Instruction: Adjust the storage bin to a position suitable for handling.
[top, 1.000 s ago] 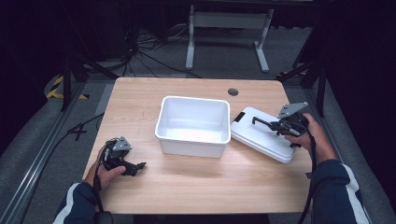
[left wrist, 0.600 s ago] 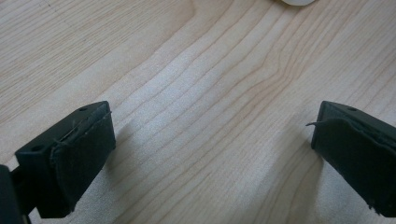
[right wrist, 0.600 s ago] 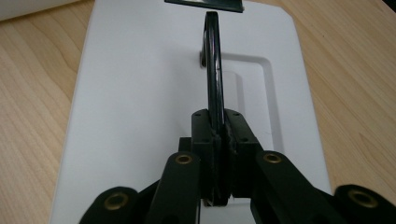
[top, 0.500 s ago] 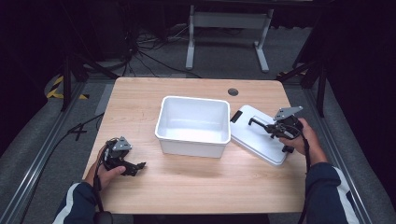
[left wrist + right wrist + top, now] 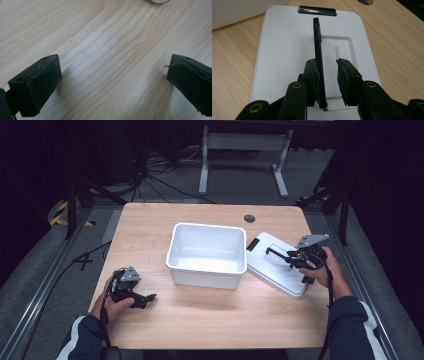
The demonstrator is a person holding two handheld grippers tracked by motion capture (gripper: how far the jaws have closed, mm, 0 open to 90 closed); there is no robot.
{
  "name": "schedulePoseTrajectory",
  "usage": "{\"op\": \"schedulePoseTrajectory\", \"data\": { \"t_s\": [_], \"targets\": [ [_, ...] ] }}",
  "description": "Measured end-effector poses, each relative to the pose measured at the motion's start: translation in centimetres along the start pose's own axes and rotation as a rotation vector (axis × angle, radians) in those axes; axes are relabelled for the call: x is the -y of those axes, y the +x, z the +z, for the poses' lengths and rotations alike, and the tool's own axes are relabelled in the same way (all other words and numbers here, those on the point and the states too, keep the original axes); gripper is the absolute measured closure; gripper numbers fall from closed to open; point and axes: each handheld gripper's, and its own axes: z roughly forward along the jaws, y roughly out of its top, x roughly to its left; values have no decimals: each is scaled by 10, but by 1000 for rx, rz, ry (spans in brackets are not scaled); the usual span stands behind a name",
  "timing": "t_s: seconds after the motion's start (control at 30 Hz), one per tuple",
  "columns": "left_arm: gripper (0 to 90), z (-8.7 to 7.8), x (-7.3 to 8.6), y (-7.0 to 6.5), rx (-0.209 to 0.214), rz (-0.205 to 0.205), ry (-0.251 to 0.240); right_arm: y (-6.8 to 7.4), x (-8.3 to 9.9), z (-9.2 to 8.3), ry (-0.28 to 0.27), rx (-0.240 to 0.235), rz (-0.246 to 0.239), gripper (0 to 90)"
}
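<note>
High view: white lid (image 5: 276, 264) lies flat on the table (image 5: 200, 320) just right of the white bin (image 5: 207, 254), w/ the right gripper (image 5: 278, 254) over it and the left gripper (image 5: 147, 297) resting near the table's front-left, well apart from both. Right gripper view gets what the high cam can't: lid's black handle (image 5: 319, 60) stands upright btwn the jaws, which have just been opening — left pad touching it, right pad clear w/ a gap, so no pinch now. Left gripper view: jaws spread wide over bare wood, nothing btwn them.
</note>
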Motion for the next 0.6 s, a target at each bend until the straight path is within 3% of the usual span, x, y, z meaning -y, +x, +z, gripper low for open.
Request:
{"op": "schedulePoseTrajectory", "data": {
  "t_s": [0.6],
  "targets": [
    [1, 0, 0, 1, 1, 6, -2, 7, -1, -13, -16, -9, 39, 507]
  ]
}}
